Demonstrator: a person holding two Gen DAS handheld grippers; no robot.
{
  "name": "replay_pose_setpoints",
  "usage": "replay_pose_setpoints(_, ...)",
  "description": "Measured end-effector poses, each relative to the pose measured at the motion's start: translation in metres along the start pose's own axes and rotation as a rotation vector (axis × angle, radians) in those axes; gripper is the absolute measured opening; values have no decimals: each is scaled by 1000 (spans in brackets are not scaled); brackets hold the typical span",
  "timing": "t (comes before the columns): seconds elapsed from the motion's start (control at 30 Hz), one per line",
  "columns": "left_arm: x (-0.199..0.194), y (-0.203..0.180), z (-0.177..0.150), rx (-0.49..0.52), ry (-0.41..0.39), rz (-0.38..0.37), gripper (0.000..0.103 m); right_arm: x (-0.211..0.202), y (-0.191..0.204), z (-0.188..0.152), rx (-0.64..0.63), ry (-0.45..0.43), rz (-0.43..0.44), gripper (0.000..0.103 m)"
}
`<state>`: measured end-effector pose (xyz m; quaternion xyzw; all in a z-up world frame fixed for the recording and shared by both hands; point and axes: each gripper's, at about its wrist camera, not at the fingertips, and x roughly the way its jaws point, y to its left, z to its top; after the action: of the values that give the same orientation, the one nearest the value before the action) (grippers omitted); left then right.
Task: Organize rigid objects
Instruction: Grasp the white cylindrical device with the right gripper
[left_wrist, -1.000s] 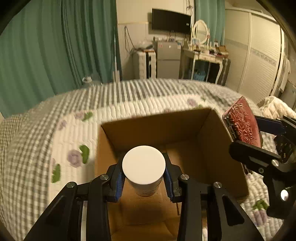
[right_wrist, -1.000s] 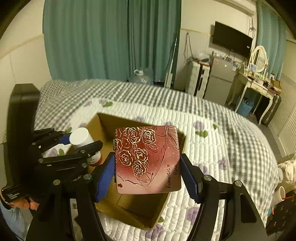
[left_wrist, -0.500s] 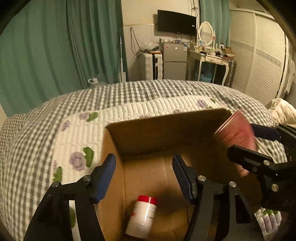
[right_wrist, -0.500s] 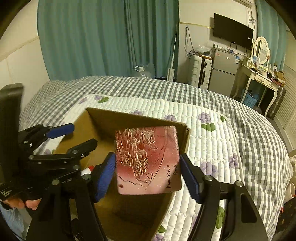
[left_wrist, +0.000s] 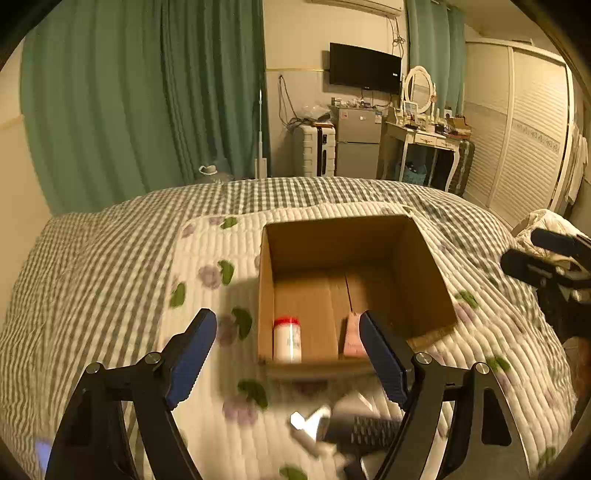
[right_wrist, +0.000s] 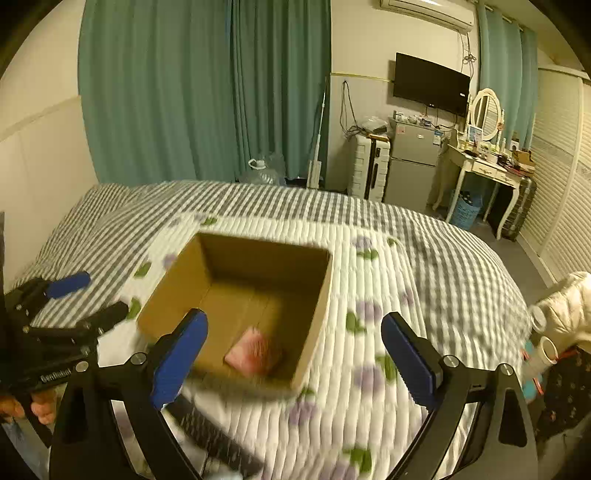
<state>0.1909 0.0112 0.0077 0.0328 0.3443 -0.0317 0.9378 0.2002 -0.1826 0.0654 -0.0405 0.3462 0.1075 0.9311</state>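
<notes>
Both my grippers hung wide open and empty above the near edge of the quilted bed cover (left_wrist: 369, 210). Ahead of my left gripper (left_wrist: 288, 350) sat the open brown cardboard box (left_wrist: 332, 240), with the white red-capped plastic bottle (left_wrist: 287, 339) lying against its near wall, long axis pointing away from me, and the pink rose-printed flat case (right_wrist: 251, 352) beside it. A dark, blurred oblong object (left_wrist: 369, 430) lay below my left jaws, nearer that hand than my right gripper (right_wrist: 291, 354).
</notes>
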Motion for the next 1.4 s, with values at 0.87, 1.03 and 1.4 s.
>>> replay_pose_setpoints(0.87,4,-1,-173,-66,206,38,84,40,94,-203,-168,496,31,82)
replay_pose_setpoints(1.03,3,1,-170,-75,203,29,84,63,91,-210,-125,565,21,78)
replay_pose_setpoints(1.4,1,-17,-174,-18,241,16,84,32,67,-192,-31,433,25,53)
